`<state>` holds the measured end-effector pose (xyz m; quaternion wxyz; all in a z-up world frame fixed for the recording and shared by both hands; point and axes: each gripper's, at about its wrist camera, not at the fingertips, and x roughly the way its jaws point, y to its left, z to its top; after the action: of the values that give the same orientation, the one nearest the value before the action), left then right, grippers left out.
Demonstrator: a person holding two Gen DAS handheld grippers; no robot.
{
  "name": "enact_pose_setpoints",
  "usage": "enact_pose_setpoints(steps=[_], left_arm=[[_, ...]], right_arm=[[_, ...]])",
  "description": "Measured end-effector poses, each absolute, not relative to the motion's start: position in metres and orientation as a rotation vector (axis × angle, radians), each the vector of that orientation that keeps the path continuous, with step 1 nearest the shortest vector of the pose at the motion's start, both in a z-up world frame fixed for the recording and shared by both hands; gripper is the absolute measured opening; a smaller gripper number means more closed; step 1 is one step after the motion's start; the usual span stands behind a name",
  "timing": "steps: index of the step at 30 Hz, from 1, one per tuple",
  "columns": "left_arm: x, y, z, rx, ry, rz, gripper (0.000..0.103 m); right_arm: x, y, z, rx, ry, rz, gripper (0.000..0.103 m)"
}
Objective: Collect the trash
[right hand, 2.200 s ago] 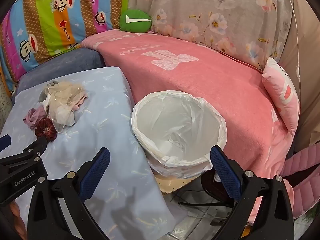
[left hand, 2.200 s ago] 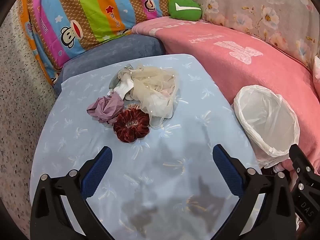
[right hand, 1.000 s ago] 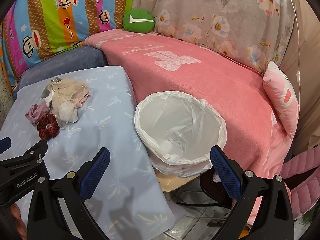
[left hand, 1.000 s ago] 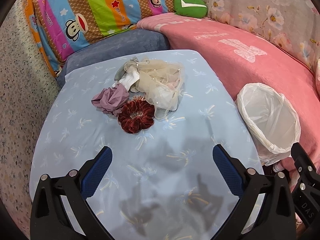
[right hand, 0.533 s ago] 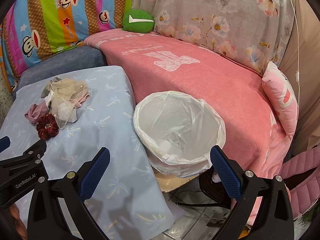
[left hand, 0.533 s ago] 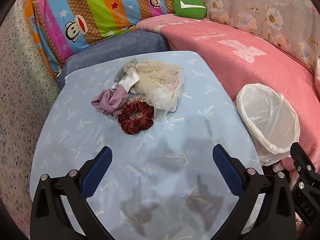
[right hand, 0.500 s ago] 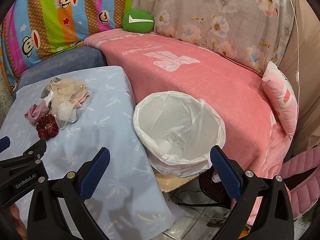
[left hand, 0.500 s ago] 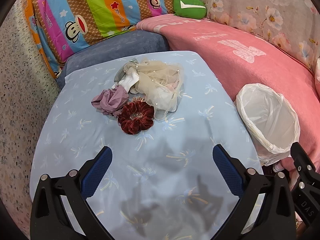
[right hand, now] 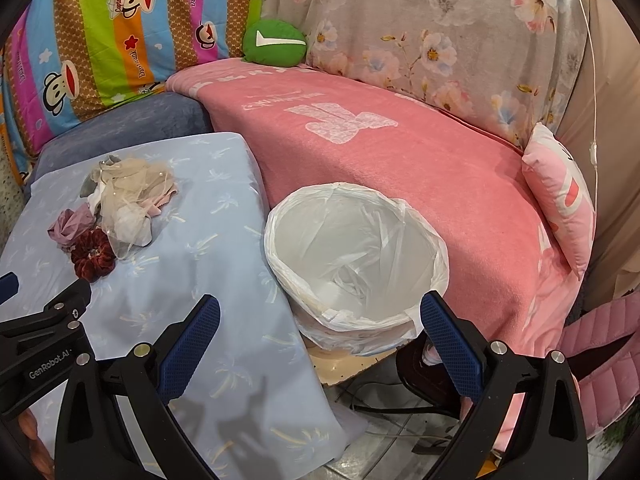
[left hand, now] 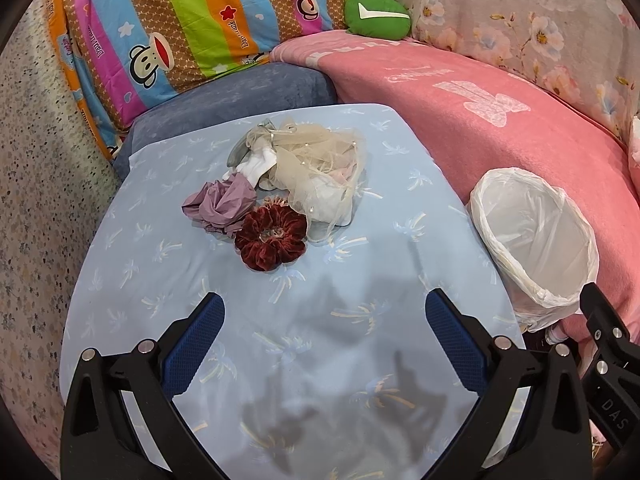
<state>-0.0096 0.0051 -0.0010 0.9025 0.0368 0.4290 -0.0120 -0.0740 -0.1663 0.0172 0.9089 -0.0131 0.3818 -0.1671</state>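
A pile of scraps lies on the light blue table [left hand: 168, 292]: a dark red scrunchie [left hand: 271, 237], a mauve crumpled cloth [left hand: 221, 205] and a beige tulle bundle [left hand: 316, 168]. The pile also shows in the right wrist view [right hand: 116, 208]. A white-lined bin [left hand: 534, 238] [right hand: 354, 258] stands at the table's right edge. My left gripper [left hand: 320, 320] is open and empty, above the table short of the scrunchie. My right gripper [right hand: 320, 322] is open and empty, above the bin's near rim.
A pink blanket [right hand: 400, 152] covers the sofa behind the bin. A striped monkey-print cushion [left hand: 180, 20], a green cushion [left hand: 378, 14] and a blue-grey seat cushion [left hand: 240, 96] lie beyond the table. Speckled floor [left hand: 36, 200] is on the left.
Both views have shifted only slightly over the last second. The pile and bin stay in place, and both grippers stay open.
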Motion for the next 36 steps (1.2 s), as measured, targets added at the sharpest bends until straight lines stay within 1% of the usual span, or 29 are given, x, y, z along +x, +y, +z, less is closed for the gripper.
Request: enact_pose_setpoints(steps=[36], left_arm=[[-0.0140, 0.0033, 0.0049, 0.087, 0.868, -0.061, 0.096]], right_arm=[[-0.0776, -0.1704, 0.0241, -0.024, 0.766, -0.371, 0.097]])
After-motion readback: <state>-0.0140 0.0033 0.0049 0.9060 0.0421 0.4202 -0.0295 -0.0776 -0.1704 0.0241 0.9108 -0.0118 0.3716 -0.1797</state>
